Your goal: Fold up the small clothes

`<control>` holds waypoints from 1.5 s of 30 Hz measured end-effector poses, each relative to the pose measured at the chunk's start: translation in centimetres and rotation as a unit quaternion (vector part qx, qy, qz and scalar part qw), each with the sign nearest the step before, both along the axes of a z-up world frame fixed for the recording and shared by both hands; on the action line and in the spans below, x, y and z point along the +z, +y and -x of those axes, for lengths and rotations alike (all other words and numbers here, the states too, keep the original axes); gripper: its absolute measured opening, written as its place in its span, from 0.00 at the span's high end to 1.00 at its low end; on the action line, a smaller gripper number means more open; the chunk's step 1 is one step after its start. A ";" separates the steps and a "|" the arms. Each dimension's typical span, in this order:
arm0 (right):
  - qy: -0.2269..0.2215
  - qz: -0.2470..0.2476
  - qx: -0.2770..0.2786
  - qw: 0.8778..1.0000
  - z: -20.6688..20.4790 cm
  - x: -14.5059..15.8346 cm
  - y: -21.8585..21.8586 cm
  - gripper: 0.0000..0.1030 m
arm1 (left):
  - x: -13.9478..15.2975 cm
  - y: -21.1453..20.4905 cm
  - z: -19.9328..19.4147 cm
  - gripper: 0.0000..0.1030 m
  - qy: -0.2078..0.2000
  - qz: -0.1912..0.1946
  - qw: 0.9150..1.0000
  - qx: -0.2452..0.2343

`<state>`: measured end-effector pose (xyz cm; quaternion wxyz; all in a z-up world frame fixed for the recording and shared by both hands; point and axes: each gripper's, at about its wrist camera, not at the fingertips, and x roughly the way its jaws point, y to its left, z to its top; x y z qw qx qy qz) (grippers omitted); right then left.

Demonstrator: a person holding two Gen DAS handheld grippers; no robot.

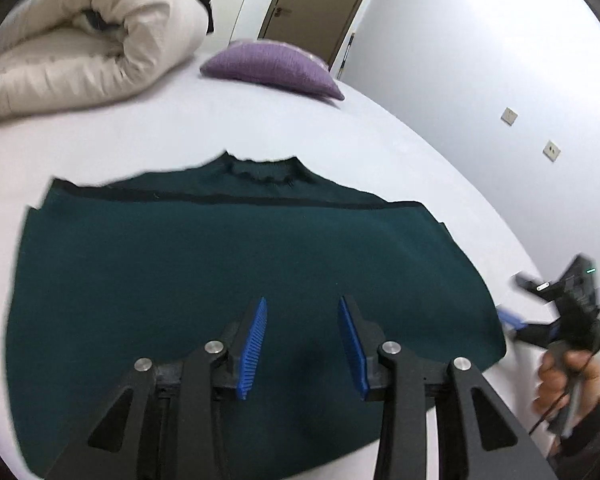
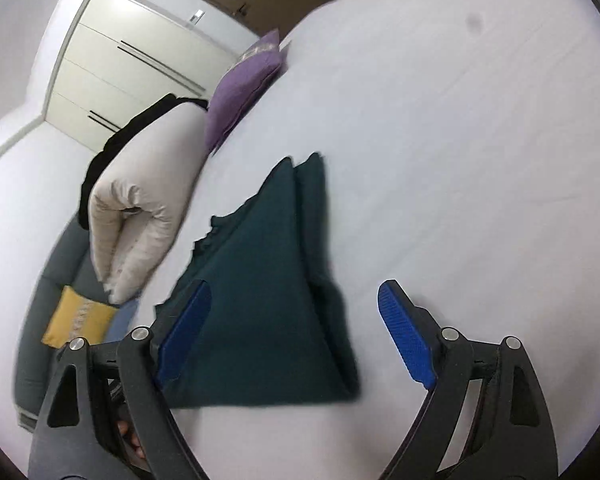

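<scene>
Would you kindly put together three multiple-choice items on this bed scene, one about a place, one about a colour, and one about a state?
1. Where does the purple cushion lie?
A. on the far part of the bed, beyond the sweater
B. on top of the sweater
C. between the left tongs

2. What colour is the sweater?
A. yellow
B. dark green
C. white

3. How do the left tongs stand?
A. shut on the sweater
B. shut on the cushion
C. open above the sweater

Answers:
1. A, the cushion sits on the white bed past the sweater's collar, beside the rolled beige duvet.
2. B, the cloth is dark green with a black band near the shoulders.
3. C, the blue pads stand apart with sweater showing between them; the right tongs are open too.
</scene>
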<state>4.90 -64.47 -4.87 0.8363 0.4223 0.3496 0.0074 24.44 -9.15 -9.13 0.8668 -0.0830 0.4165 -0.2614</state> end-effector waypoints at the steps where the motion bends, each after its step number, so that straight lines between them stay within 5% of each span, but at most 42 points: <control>1: 0.016 -0.011 0.009 1.000 -1.3 -0.7 -0.4 0.17 | -0.8 -0.2 -0.6 0.61 0.019 0.006 1.000 0.005; 4: 0.043 -0.002 0.022 0.999 -3.5 -1.9 0.3 0.17 | -3.0 -0.2 -1.6 0.61 0.050 0.020 0.998 0.013; 7: 0.043 -0.041 0.065 0.996 -3.3 -2.7 2.9 0.34 | -4.0 0.5 -1.8 0.63 0.062 0.049 0.997 0.023; 9: 0.046 -0.049 0.068 0.995 -3.2 -2.9 4.4 0.35 | -4.2 0.7 -2.0 0.67 0.070 0.054 0.996 0.025; 14: 0.066 -0.078 0.054 0.993 -5.1 -5.0 4.7 0.80 | -4.8 0.9 -1.9 0.79 0.067 0.036 0.997 0.024; 16: 0.067 -0.094 0.042 0.992 -5.4 -6.1 5.0 0.85 | -5.0 1.2 -1.9 0.82 0.070 0.044 0.996 0.029; 24: 0.065 -0.050 0.014 0.997 -8.7 -8.9 9.7 0.88 | -5.0 1.2 -1.8 0.82 0.065 0.037 0.997 0.028; 28: 0.076 0.032 0.004 0.997 -8.5 -6.1 11.4 0.88 | -5.0 1.8 -1.9 0.85 0.073 0.054 0.995 0.028; 31: 0.060 0.107 0.030 0.992 -9.8 -2.0 15.4 0.88 | -4.8 3.5 -2.2 0.85 0.095 0.108 0.989 0.037; 32: 0.053 0.131 0.043 0.989 -10.4 -0.9 17.0 0.88 | -4.6 4.6 -2.3 0.84 0.106 0.133 0.984 0.047; 35: 0.014 0.202 0.135 0.970 -12.8 2.5 25.5 0.88 | -3.7 8.7 -2.3 0.53 0.110 0.209 0.968 0.087; 39: -0.003 0.286 0.298 0.911 -14.7 1.5 38.0 0.88 | -3.4 12.7 -2.8 0.25 0.129 0.262 0.950 0.111; 41: 0.008 0.306 0.331 0.893 -15.2 -0.5 41.4 0.88 | -3.3 13.3 -3.0 0.23 0.133 0.262 0.950 0.106; 45: 0.023 0.333 0.348 0.876 -15.4 -2.8 43.7 0.85 | -3.8 12.7 -3.4 0.19 0.150 0.258 0.950 0.095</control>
